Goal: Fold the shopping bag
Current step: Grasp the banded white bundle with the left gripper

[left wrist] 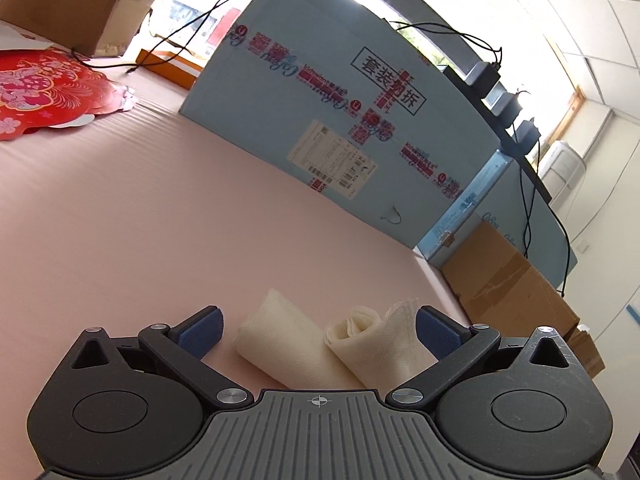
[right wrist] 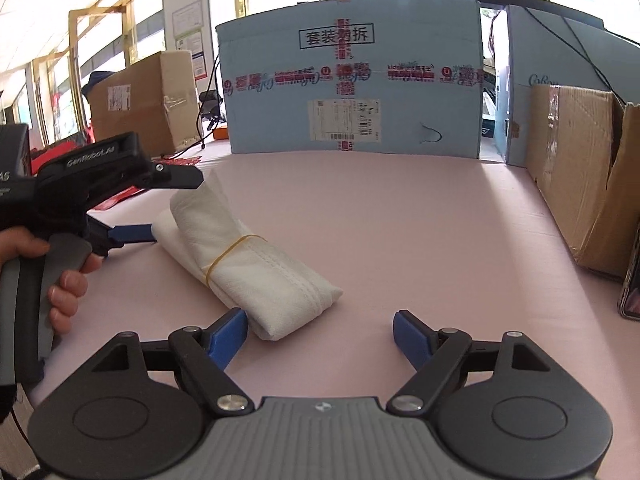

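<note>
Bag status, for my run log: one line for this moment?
bag: rolled, banded | left hand-held gripper: open around bag end | right hand-held gripper: open

blue box (right wrist: 352,80): "套装勿拆" in a frame | left gripper (right wrist: 160,204) body: "GenRobot.Ai"

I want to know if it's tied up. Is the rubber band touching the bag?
Touching. The right wrist view shows the rubber band wrapped tight round the folded bag, pinching the cloth in at its middle.
</note>
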